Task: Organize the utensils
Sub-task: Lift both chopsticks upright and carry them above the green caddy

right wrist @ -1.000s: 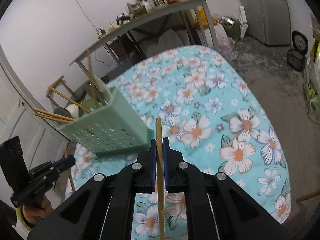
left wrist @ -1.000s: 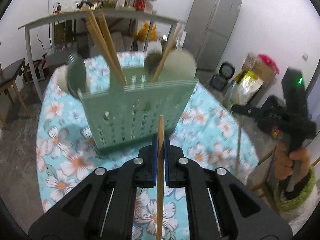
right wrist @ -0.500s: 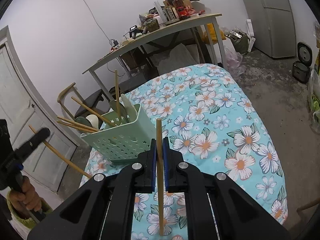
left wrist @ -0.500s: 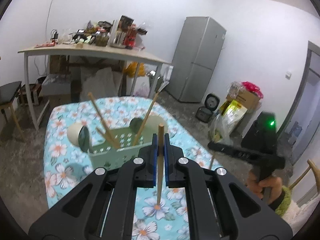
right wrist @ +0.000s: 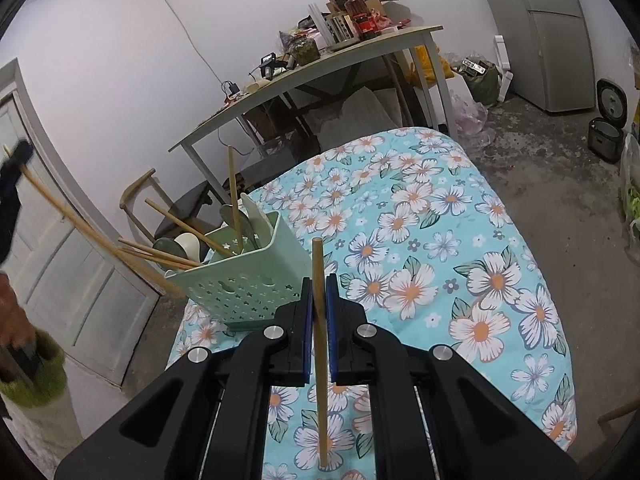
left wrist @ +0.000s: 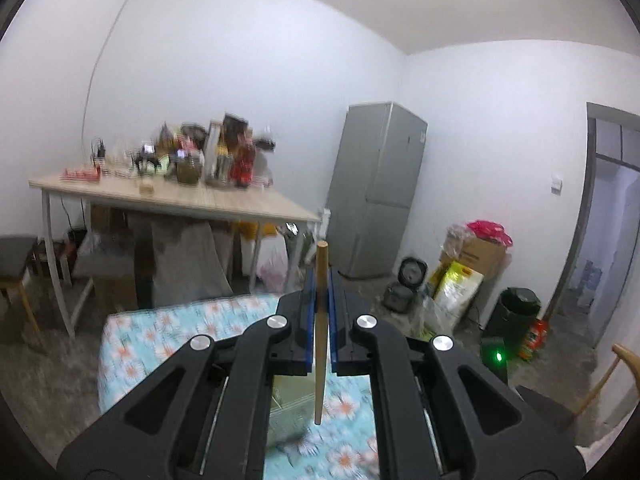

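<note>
Holding a wooden chopstick (left wrist: pixel 320 320) between its blue pads, the left gripper (left wrist: pixel 320 320) is high up and looks out at the room. Its jaws are pressed tight on the stick. The stick stands straight up and down, with its top poking out past the fingertips. Under this gripper you can see a bit of the flowery cloth (left wrist: pixel 160 332) and a blurry green thing that may be the basket; it is too blurry to be sure.

The right gripper (right wrist: pixel 319 308) is pinching a stick of its own (right wrist: pixel 320 360), and its jaws are pressed tight on it too. This stick also stands straight, with its low end hanging over the flowers on the cloth.

The green basket (right wrist: pixel 240 288) sits on the table near the left edge, just in front of the right gripper and a little to its left. It has small star holes in its side. Inside it are more chopsticks (right wrist: pixel 188 224) leaning out to the left, one tall stick (right wrist: pixel 233 196) standing up, and some spoons (right wrist: pixel 188 242) in white and green.

At the far left of the right view, the left gripper shows as a dark blur, with its long stick slanting down toward the basket.

Behind the table stands a wooden desk (right wrist: pixel 320 68) with jars and bottles on it. A grey fridge (left wrist: pixel 376 192) stands by the wall, and a chair (right wrist: pixel 140 196) is near the basket.
</note>
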A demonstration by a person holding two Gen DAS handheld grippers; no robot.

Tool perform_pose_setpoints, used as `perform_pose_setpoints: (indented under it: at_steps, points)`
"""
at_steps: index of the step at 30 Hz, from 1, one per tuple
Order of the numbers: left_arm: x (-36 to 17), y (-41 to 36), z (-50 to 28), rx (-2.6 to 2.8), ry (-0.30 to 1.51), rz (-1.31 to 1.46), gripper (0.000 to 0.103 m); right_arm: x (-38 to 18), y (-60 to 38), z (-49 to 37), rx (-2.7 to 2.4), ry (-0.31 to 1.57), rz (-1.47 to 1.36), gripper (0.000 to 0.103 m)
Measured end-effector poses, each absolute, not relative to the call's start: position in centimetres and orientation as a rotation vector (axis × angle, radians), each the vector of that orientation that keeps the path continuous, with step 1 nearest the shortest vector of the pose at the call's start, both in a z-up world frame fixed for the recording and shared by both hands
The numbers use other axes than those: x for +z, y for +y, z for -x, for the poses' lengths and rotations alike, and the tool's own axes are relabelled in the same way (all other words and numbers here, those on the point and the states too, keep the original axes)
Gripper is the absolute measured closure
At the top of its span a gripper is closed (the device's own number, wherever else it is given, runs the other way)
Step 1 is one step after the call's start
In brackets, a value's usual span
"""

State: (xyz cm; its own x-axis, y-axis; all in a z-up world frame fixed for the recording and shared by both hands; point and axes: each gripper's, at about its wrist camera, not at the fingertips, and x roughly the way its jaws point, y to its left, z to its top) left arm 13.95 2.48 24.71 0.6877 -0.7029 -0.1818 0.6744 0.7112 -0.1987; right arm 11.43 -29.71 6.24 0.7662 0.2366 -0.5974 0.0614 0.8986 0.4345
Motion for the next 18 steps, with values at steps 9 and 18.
perform_pose_setpoints:
  at_steps: [9, 18]
  points:
    - [24.1, 0.7, -18.0, -0.651, 0.239, 0.079, 0.098, 5.8, -29.7, -12.3, 0.093, 0.716, -0.450, 0.096]
    - [19.8, -0.7, -22.0, -0.590, 0.307, 0.060, 0.098, 5.5, -29.9, -12.8, 0.087, 0.732, -0.449, 0.096]
